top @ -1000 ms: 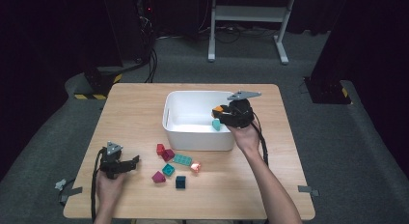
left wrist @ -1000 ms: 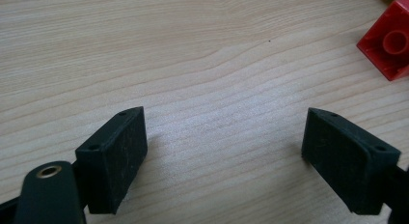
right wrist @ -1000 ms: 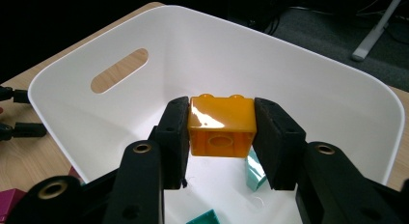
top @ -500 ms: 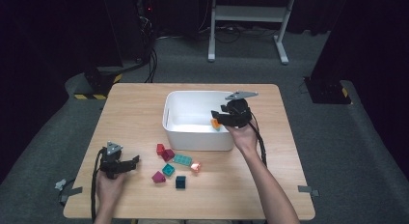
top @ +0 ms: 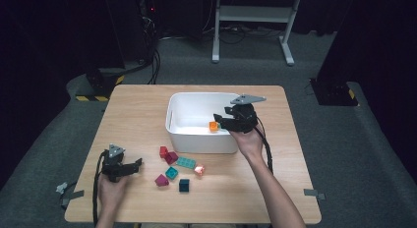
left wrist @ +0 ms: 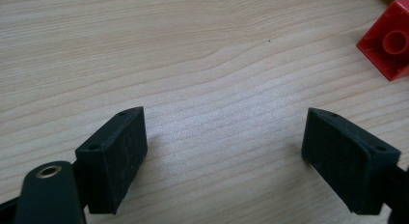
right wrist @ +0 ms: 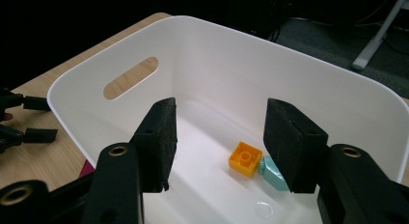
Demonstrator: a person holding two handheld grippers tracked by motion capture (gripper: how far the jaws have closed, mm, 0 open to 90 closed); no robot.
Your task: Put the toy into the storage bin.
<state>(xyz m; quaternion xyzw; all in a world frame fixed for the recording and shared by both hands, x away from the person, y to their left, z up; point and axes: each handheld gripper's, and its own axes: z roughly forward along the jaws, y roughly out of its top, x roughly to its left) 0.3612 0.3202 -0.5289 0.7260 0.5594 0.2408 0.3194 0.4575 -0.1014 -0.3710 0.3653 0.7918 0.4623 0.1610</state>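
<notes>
My right gripper [top: 220,121] hangs over the right end of the white bin [top: 201,144], tilted down into it. Its jaws have just been opening and now stand open [right wrist: 219,115] with nothing between the pads. Below them an orange brick [right wrist: 245,159] lies loose on the bin floor [right wrist: 202,156], touching a pale teal brick [right wrist: 272,175]. In the high view the orange brick [top: 213,126] shows just left of the fingertips. My left gripper [top: 136,164] rests open on the table at the lower left, bare wood between its jaws [left wrist: 224,132].
Several loose bricks lie in front of the bin: a red one [top: 163,151], a flat teal one [top: 186,162], a magenta one [top: 162,180] and a dark teal one [top: 184,185]. The red brick [left wrist: 393,45] sits ahead and right of my left jaws. The bin has a handle slot [right wrist: 131,77].
The right gripper's jaws have opened and the orange brick now lies in the bin beneath them. The left gripper and the loose bricks have not moved.
</notes>
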